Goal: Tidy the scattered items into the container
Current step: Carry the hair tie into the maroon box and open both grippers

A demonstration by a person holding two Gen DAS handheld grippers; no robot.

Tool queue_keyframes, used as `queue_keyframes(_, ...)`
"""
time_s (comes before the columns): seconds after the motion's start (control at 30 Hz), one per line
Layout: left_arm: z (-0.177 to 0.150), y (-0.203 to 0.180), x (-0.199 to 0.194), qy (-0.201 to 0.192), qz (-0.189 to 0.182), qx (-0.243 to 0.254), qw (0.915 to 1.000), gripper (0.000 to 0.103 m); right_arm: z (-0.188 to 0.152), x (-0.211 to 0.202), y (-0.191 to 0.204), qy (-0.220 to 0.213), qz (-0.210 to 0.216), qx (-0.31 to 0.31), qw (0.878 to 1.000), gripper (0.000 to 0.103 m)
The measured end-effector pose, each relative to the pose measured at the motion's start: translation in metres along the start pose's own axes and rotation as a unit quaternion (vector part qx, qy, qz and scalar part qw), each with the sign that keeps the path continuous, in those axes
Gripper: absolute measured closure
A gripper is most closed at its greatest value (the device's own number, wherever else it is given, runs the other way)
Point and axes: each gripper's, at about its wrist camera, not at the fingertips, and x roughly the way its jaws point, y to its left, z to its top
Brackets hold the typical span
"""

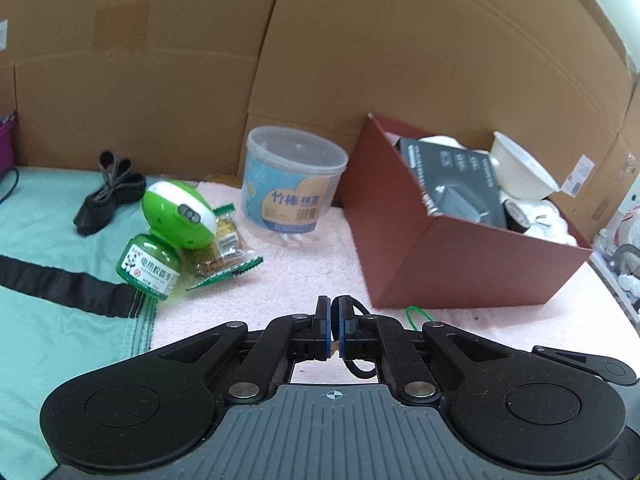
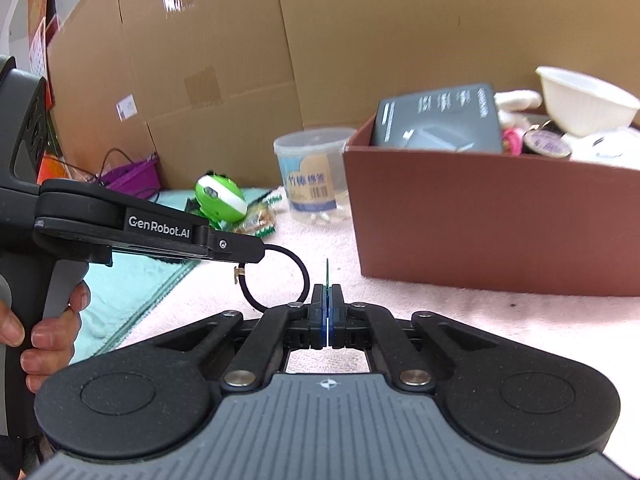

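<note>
Hair tie (image 2: 276, 276), black, is pinched at frame centre-left by the closed left gripper (image 2: 256, 254), a thin green band (image 2: 327, 270) is clamped in the closed right gripper (image 2: 327, 296), both apparently kept raised for the red box (image 2: 496, 216) at right.

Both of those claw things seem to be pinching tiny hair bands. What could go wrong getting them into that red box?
The left gripper pinches the black hair tie only at its edge, so it might slip out. The right gripper holds a thin green band, easy to drop. The red box is already crowded, so bands may snag on its rim.
</note>
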Motion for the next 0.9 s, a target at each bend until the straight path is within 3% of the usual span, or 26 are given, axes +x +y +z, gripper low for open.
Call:
queue_keyframes(0.23, 0.019, -0.032, -0.025, -0.035, -0.013, 0.038, 0.9986, 0.103, 0.01, -0.034, -0.006, -0.048, -0.013, 0.006, 0.999, 0.102)
queue_keyframes(0.43, 0.038, -0.066, -0.033, -0.053, -0.046, 0.058, 0.9959, 0.103, 0.022, -0.059, -0.022, -0.088, -0.035, 0.013, 0.995, 0.102)
queue_keyframes(0.9, 0.083, -0.142, 0.005, -0.066, -0.091, 0.081, 0.9903, 0.103, 0.058, -0.088, -0.083, -0.155, -0.107, 0.028, 0.982, 0.102)
